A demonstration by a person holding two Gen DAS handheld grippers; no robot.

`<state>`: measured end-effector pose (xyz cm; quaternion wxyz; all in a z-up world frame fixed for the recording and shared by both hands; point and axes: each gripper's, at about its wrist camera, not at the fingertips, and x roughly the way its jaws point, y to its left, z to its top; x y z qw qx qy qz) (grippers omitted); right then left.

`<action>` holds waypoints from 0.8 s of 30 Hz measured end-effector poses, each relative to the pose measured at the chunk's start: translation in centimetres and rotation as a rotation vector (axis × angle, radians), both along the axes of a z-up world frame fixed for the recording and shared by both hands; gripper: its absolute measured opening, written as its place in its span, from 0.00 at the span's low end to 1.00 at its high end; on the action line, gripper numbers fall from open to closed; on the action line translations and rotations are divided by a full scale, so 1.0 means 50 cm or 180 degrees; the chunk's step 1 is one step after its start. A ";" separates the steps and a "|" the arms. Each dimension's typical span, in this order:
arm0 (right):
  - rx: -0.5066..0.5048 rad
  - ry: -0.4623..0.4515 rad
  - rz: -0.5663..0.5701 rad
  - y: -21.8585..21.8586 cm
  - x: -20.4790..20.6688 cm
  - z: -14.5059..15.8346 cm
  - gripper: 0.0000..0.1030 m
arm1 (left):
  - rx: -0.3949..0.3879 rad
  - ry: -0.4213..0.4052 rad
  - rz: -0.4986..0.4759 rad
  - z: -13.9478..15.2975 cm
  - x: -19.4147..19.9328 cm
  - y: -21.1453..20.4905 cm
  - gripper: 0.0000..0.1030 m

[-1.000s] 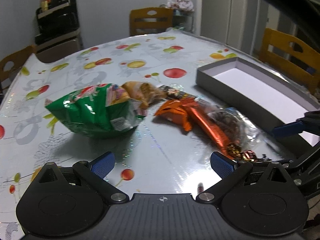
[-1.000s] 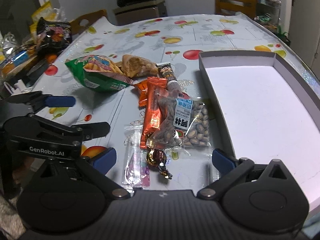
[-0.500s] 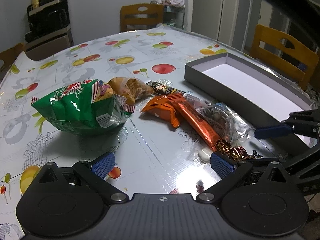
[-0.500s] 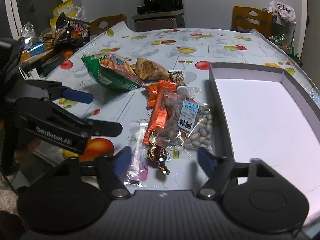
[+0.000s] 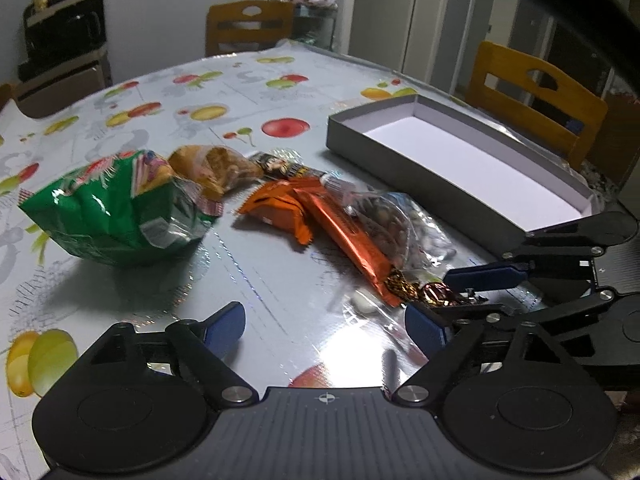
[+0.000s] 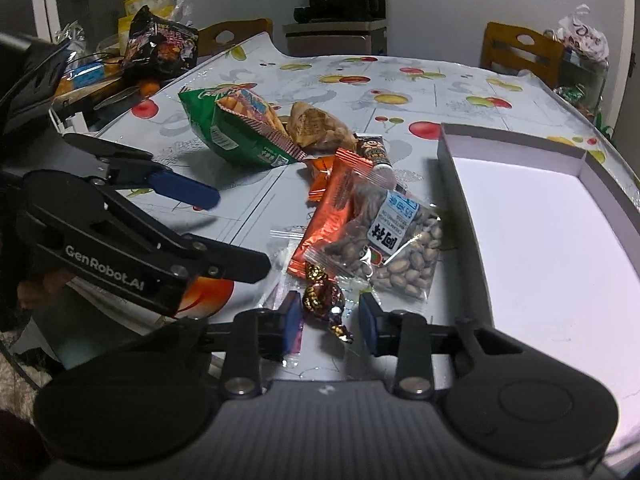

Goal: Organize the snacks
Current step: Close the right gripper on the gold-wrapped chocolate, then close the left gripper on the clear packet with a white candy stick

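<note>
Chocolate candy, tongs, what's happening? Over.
Right tongs closing around chocolate candy, pads not touching. Left tongs open, empty. Box empty. Nothing blocking.

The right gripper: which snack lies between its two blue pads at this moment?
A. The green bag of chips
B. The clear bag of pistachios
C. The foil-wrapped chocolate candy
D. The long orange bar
C. In the right wrist view the right gripper has been closing its jaws around the foil-wrapped chocolate candy; a gap still shows on the right side, so the pads do not yet clamp it.
</note>
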<state>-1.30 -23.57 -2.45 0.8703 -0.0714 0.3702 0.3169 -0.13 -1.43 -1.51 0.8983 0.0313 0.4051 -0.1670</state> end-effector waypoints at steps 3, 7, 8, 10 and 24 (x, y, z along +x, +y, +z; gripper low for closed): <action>-0.0008 -0.0056 0.0017 0.005 -0.003 -0.002 0.31 | -0.0039 0.0019 -0.0018 -0.002 0.001 -0.001 0.81; -0.0011 -0.0100 0.0043 0.003 -0.007 -0.003 0.22 | -0.0059 0.0024 -0.0066 -0.004 -0.001 -0.008 0.78; 0.0000 -0.0090 0.0047 0.000 -0.008 -0.003 0.22 | -0.0072 0.0025 -0.0079 -0.003 -0.001 -0.010 0.78; 0.0029 -0.0076 0.0043 -0.008 -0.009 -0.001 0.22 | -0.0088 0.0026 -0.0101 -0.003 -0.001 -0.013 0.78; 0.0353 -0.0069 -0.0025 -0.086 -0.034 0.013 0.22 | -0.0048 0.0130 -0.0309 -0.021 0.006 -0.074 0.74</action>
